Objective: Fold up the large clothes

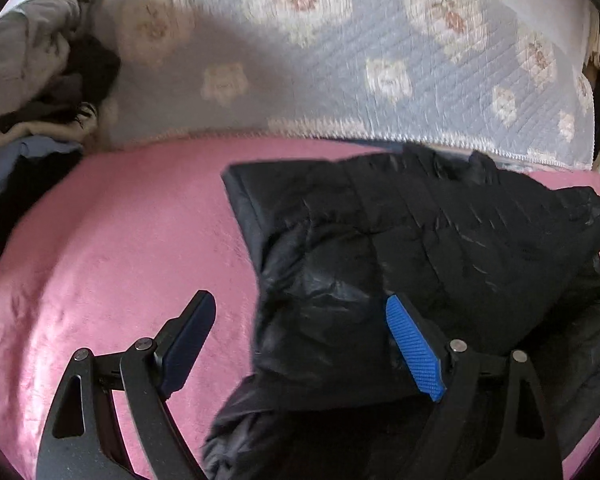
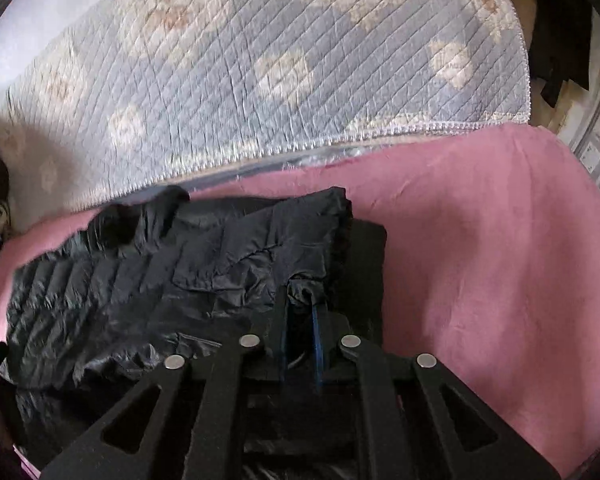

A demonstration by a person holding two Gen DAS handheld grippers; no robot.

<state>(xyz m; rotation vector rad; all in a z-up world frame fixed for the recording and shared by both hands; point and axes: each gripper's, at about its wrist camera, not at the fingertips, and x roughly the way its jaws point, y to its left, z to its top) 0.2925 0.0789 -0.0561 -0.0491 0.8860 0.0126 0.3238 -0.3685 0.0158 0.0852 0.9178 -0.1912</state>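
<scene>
Currently the black puffer jacket [image 1: 400, 248] is lying on the pink blanket [image 1: 120, 240], its long axis running left to right across the bed, just near of the quilted floral bedspread [image 2: 260, 60]. It is looking shiny, crinkled and stitched in narrow channels, partly doubled over itself. My left gripper [image 1: 306, 344] is hovering with its jaws standing wide apart, one blue ribbed pad [image 1: 416, 348] over the jacket's near edge, the other over bare blanket. My right gripper [image 2: 300, 320] is pinching a bunched fold of the jacket's fabric, jaws nearly together. Other clothes [image 1: 32, 80] are sitting heaped at far left.
</scene>
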